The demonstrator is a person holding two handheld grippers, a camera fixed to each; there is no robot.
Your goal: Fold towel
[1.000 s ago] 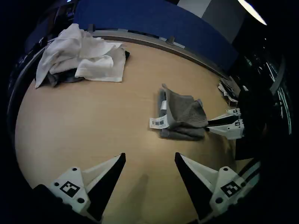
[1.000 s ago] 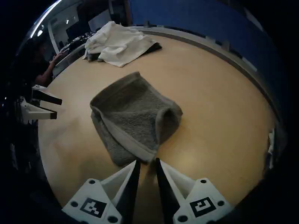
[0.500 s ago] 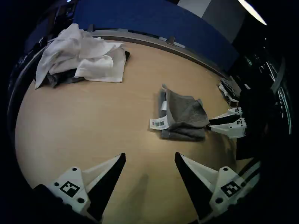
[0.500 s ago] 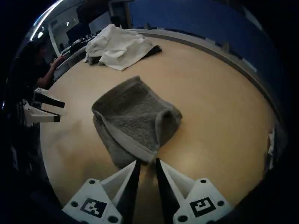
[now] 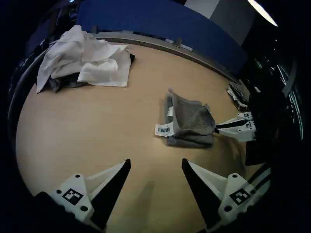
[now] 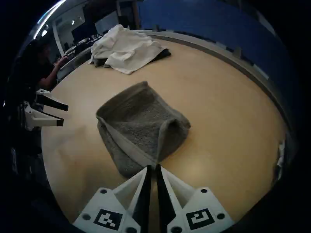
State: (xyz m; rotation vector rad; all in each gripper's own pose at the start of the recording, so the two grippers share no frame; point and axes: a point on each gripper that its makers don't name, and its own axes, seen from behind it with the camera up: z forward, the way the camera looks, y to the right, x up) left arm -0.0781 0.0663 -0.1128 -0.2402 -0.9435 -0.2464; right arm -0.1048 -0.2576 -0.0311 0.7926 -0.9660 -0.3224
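A grey towel [image 5: 189, 121], folded into a small thick square, lies on the wooden table [image 5: 89, 116]; a white label [image 5: 165, 130] sticks out of its left side. In the right gripper view the grey towel [image 6: 142, 124] sits just ahead of my right gripper [image 6: 152, 167], whose fingers are pinched together on the towel's near corner. In the left gripper view the right gripper [image 5: 215, 131] touches the towel's right edge. My left gripper [image 5: 155, 163] is open over bare table, well short of the towel. The left gripper [image 6: 65, 115] also appears at the far left.
A heap of white towels [image 5: 87, 58] [image 6: 126, 48] lies at the table's far corner. A blue partition [image 5: 155, 19] runs behind the table. More cloth [image 5: 237, 91] lies at the right edge. A person [image 6: 42, 73] sits beyond the table's left side.
The right gripper's fingers have come together on the towel's near corner, from a clear gap a second ago. The left gripper has stayed put and open.
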